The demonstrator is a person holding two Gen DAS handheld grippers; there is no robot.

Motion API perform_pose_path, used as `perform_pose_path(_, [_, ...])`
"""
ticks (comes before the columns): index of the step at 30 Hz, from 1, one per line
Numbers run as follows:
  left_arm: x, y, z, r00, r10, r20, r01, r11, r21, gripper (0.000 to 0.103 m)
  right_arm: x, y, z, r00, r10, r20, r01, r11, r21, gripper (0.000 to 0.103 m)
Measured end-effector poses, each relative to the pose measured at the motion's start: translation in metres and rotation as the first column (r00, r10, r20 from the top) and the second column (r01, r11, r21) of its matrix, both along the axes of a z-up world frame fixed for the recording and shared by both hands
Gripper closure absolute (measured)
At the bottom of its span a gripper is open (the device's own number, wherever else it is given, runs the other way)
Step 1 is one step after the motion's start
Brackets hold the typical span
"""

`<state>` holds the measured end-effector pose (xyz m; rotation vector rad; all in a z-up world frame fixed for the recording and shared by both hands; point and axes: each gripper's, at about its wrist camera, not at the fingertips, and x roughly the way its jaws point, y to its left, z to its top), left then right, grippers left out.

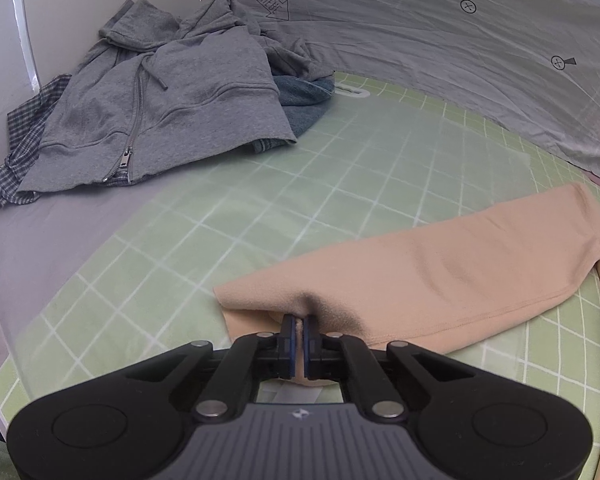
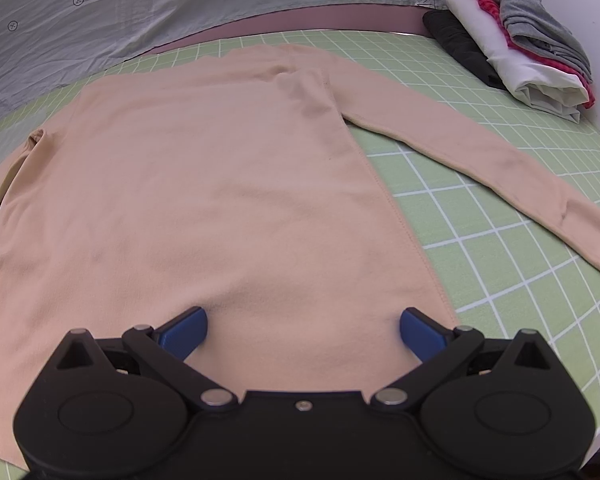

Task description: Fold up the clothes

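Observation:
A peach long-sleeved shirt [image 2: 204,184] lies flat on the green grid mat [image 2: 500,248], neck at the far side, its right sleeve [image 2: 500,160] stretched out to the right. My left gripper [image 1: 299,326] is shut on the cuff end of the shirt's left sleeve [image 1: 440,268], which lies across the mat [image 1: 260,200]. My right gripper [image 2: 303,330] is open and empty, its blue fingers [image 2: 188,332] spread over the shirt's hem near the right side seam.
A pile of unfolded clothes, a grey zip hoodie [image 1: 152,92] on top of jeans and a checked shirt, lies at the far left. A stack of folded clothes [image 2: 520,40] sits at the far right. A grey printed sheet [image 2: 140,8] covers the back.

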<state>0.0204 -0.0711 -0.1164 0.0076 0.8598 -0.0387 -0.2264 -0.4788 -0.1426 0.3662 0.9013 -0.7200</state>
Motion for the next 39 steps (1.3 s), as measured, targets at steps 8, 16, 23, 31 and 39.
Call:
perform_pose_path(8, [-0.033, 0.009, 0.028, 0.995, 0.008, 0.101, -0.009, 1.000, 0.013, 0.099, 0.000, -0.001, 0.000, 1.000, 0.001, 0.002, -0.001, 1.000, -0.001, 0.000])
perform_pose_path(16, [-0.045, 0.007, 0.003, 0.998, 0.043, -0.039, -0.043, 0.999, 0.002, 0.091, 0.000, -0.001, 0.000, 1.000, -0.001, 0.002, 0.001, 1.000, -0.001, 0.000])
perform_pose_path(23, [-0.043, 0.025, 0.011, 0.986, 0.164, -0.007, -0.164, 0.983, -0.082, 0.047, -0.001, 0.001, -0.001, 1.000, -0.005, 0.014, 0.005, 1.000, -0.011, 0.000])
perform_pose_path(31, [-0.027, 0.020, 0.002, 0.986, 0.167, -0.017, -0.168, 0.985, -0.047, 0.035, -0.004, 0.005, -0.003, 0.999, -0.009, 0.033, 0.010, 0.999, -0.031, 0.000])
perform_pose_path(39, [-0.028, 0.015, -0.008, 0.988, 0.147, -0.046, -0.149, 0.988, -0.042, 0.024, -0.004, 0.008, -0.003, 0.999, -0.016, 0.041, 0.018, 0.999, -0.039, 0.000])
